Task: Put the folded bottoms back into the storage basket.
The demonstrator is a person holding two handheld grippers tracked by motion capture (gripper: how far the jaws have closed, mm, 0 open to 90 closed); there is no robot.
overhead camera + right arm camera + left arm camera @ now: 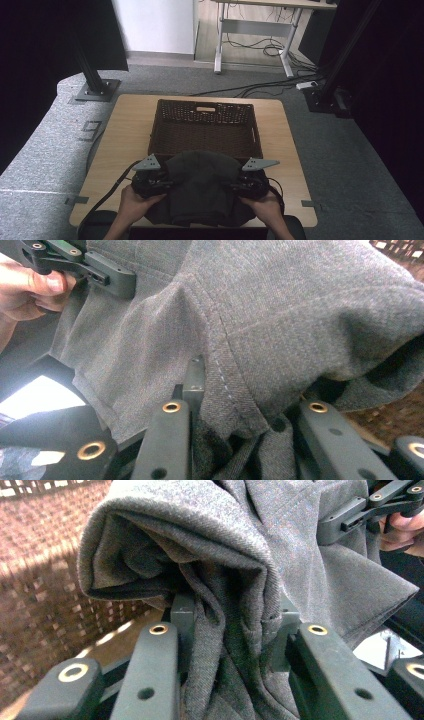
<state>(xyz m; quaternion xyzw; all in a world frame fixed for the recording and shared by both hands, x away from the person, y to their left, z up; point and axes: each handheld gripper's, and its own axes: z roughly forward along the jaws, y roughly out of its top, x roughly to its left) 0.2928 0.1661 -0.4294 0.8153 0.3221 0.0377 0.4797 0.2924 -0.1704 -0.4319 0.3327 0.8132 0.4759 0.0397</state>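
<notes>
The left hand-held gripper [161, 181] and right hand-held gripper [239, 186] are each pinching the folded dark grey cloth garment [201, 187]; it is lying on the light wooden worktop [125, 135], overlapping the brown woven rectangular basket [204, 126].

Dim high view, dark corners, soft overall — gripper views brighter, wicker basket [45, 580] blurred, near cloth [280, 315] sharp

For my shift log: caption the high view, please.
Both grippers, left and right, clamp a folded grey garment before the wicker basket.
</notes>
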